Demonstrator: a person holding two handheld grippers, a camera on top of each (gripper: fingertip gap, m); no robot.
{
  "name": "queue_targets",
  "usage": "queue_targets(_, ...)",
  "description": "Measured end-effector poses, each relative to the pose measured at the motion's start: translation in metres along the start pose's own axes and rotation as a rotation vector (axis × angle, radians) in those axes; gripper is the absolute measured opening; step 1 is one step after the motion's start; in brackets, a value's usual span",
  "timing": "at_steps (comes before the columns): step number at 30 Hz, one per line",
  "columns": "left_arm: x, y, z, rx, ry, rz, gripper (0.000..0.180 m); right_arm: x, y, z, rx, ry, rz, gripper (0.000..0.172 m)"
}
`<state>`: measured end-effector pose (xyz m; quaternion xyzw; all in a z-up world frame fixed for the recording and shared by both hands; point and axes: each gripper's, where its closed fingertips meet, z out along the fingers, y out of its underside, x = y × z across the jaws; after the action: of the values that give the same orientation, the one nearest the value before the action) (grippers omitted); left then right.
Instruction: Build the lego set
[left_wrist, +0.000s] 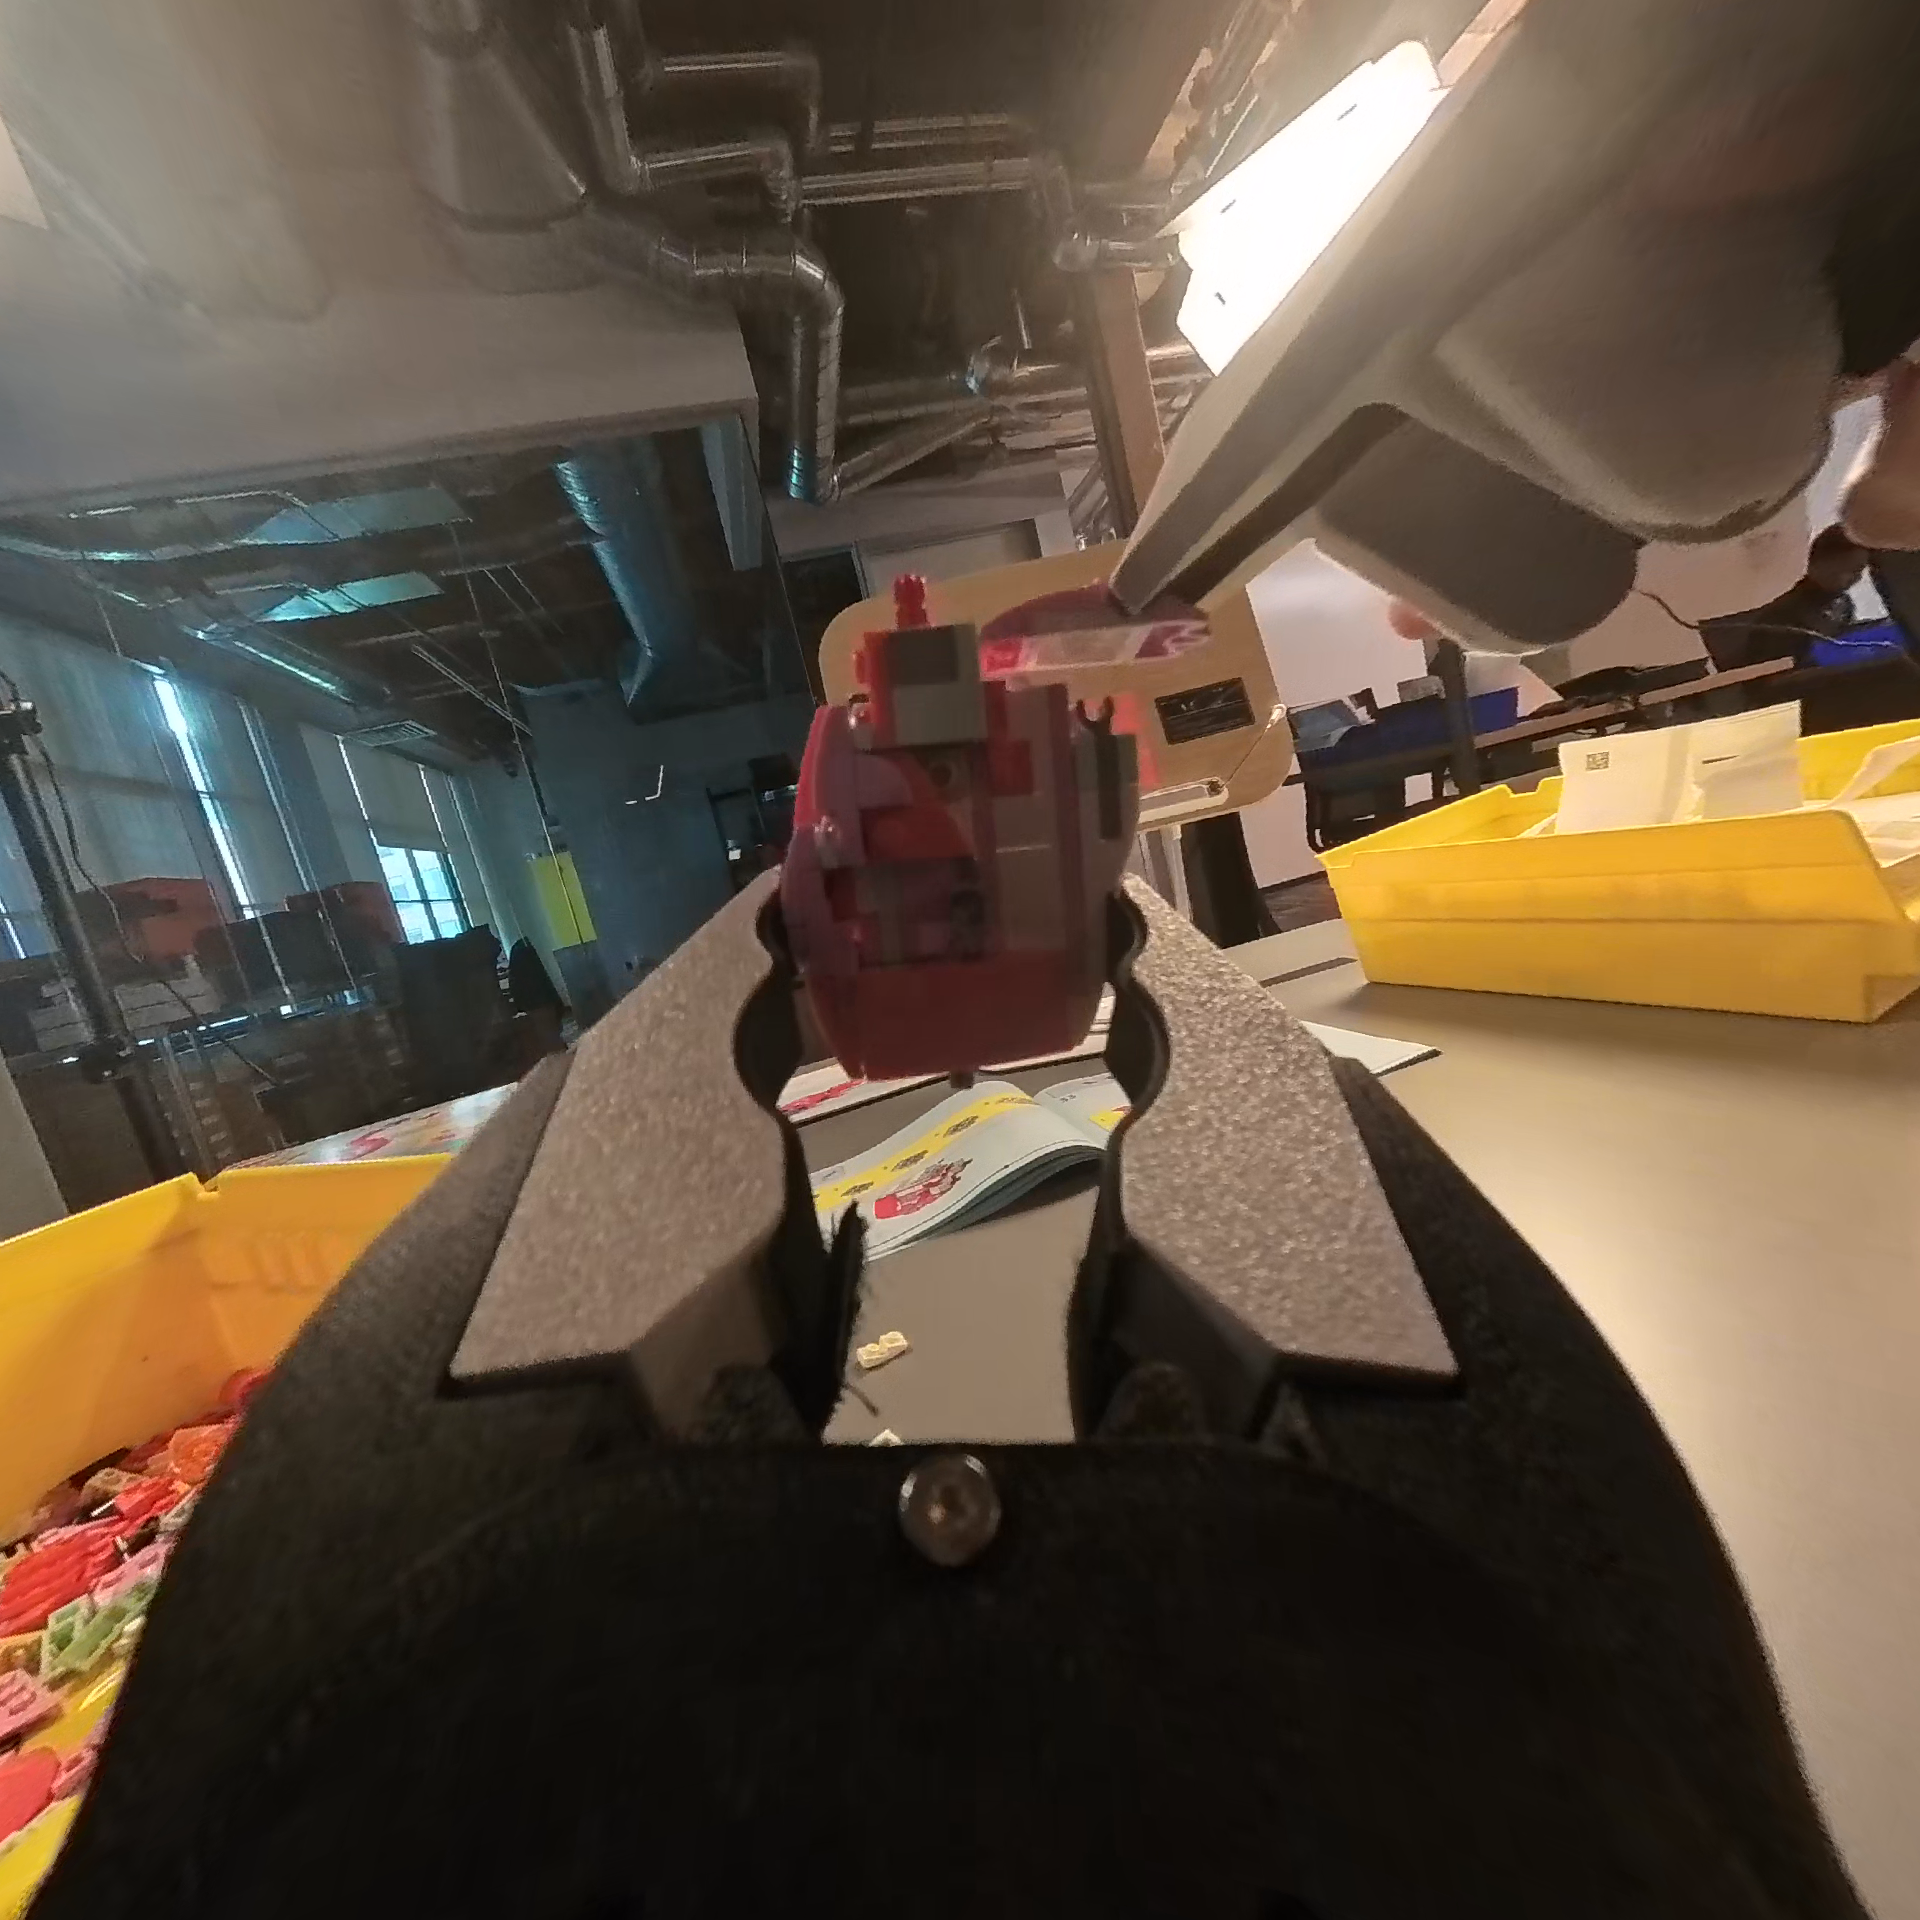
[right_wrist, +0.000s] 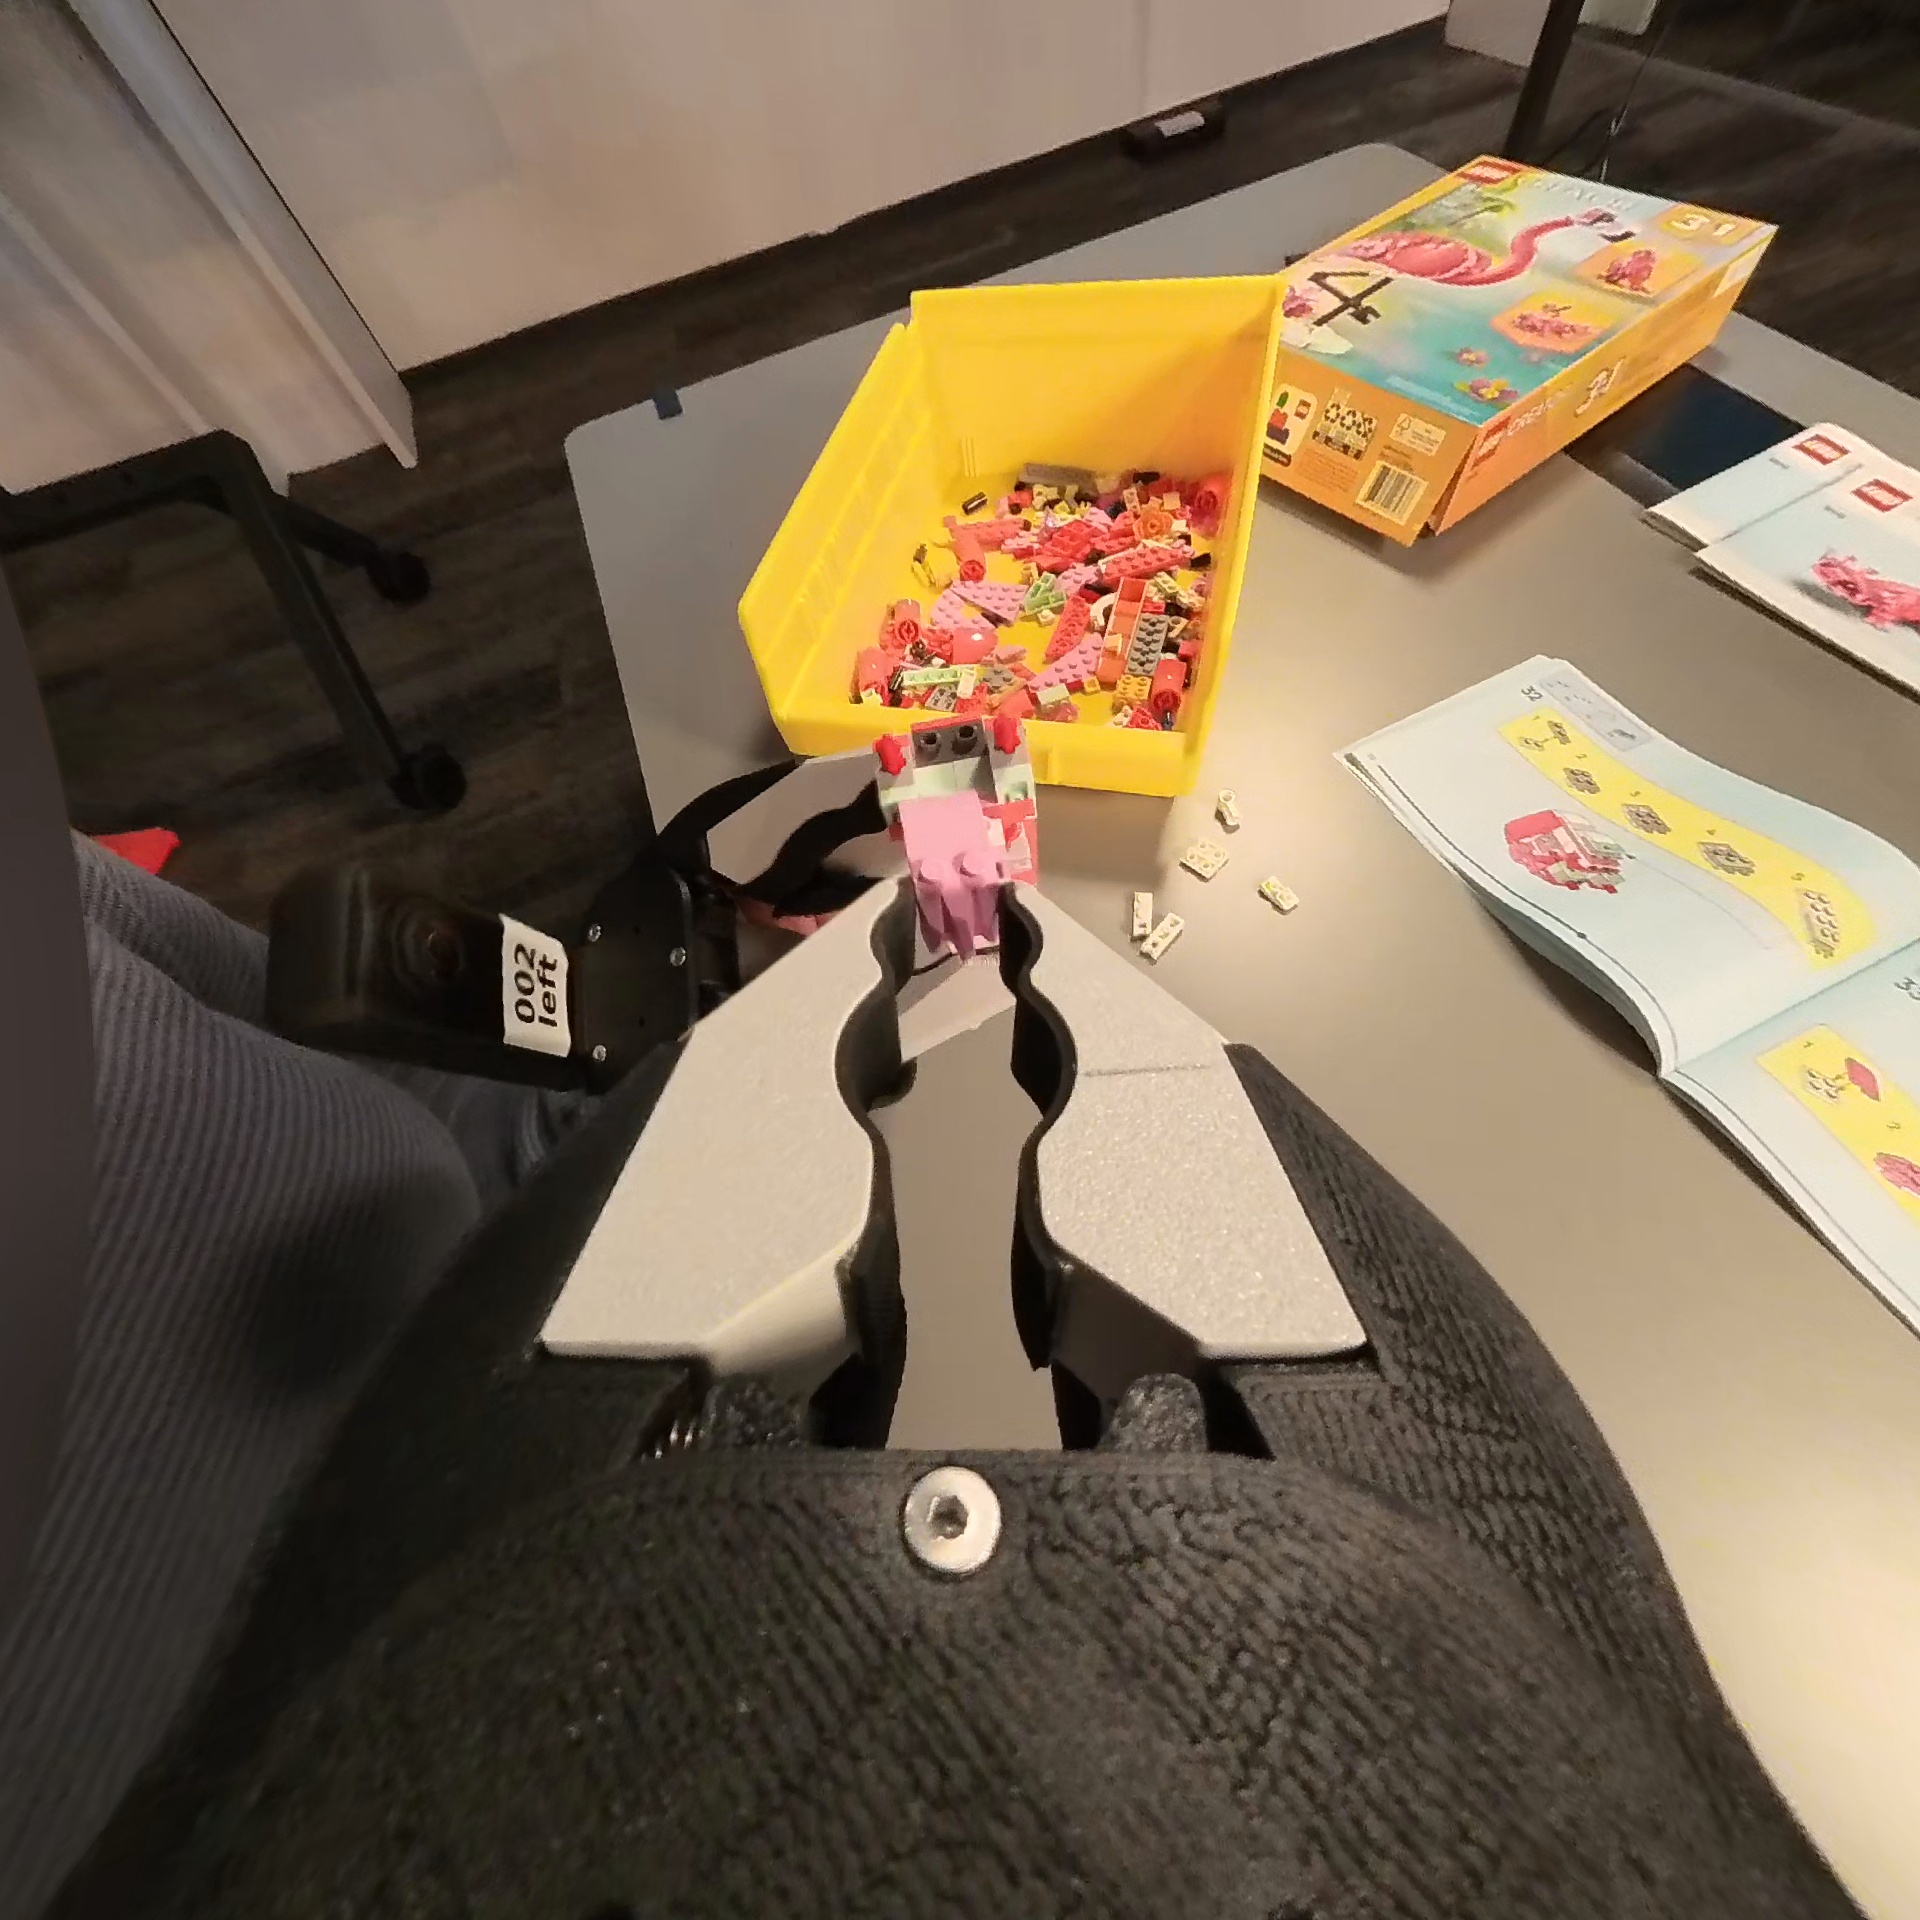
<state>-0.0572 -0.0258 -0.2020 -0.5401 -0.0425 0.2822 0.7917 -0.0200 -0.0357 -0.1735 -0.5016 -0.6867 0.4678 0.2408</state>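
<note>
Left gripper (left_wrist: 951, 940) nearest: jaws wide, clamped on flanks of red brick model (left_wrist: 940, 883), raised above bench (left_wrist: 1558, 1143). Judged light, rigid, prone to splitting at stud joints; hold by broad side walls.

Right gripper (right_wrist: 958, 925): jaws narrow, pinching pink plate piece (right_wrist: 951, 894) against model top. Yellow bin (right_wrist: 1039, 416) of loose bricks beyond; open booklet (right_wrist: 1662, 883) at right.
</note>
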Motion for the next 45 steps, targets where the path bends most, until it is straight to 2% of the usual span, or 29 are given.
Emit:
queue_targets(7, 0.000, 0.000, 0.001, 0.000, 0.003, -0.010, 0.057, 0.004, -0.001, 0.001, -0.009, 0.071, -0.060, 0.014)
queue_targets(19, -0.002, -0.002, 0.001, 0.015, 0.002, -0.035, 0.057, 0.002, -0.002, 0.003, -0.018, 0.103, -0.081, 0.014)
queue_targets(45, -0.001, -0.003, 0.000, 0.021, 0.003, -0.015, 0.057, 0.001, -0.012, -0.002, 0.026, 0.086, -0.064, 0.013)
